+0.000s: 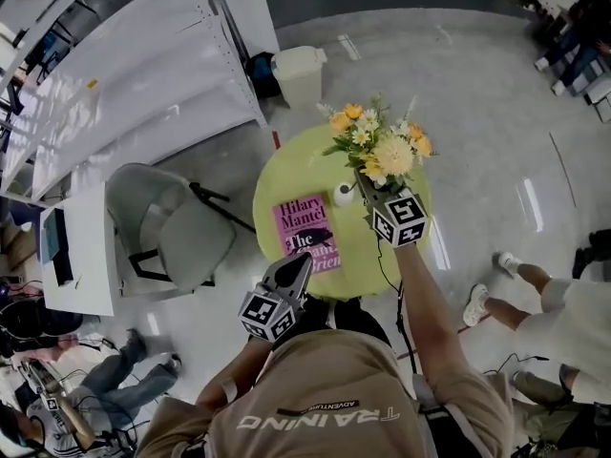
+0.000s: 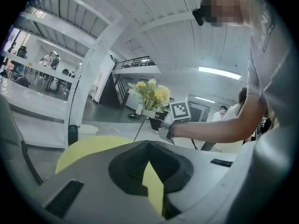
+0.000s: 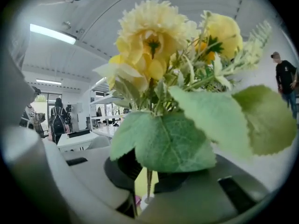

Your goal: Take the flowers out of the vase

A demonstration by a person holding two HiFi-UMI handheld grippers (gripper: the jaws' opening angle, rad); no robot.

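In the head view, the flowers (image 1: 382,146) are held up by the right tongs (image 1: 368,189), just above and beside the vase (image 1: 344,196). The left tongs (image 1: 298,265) are held well apart from the vase.

In the left gripper view, its jaws are seen pressed together.

In the right gripper view, the stems (image 3: 148,183) are pinched between its jaws, directly above the vase.

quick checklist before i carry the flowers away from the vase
1. Right gripper shut on the bouquet at its stems: ok.
2. Stem ends clear of the white vase: cannot tell.
3. Vase upright on the round table: ok.
4. Left gripper empty and away from the bouquet: ok.
5. Pink book lying apart from the vase: ok.
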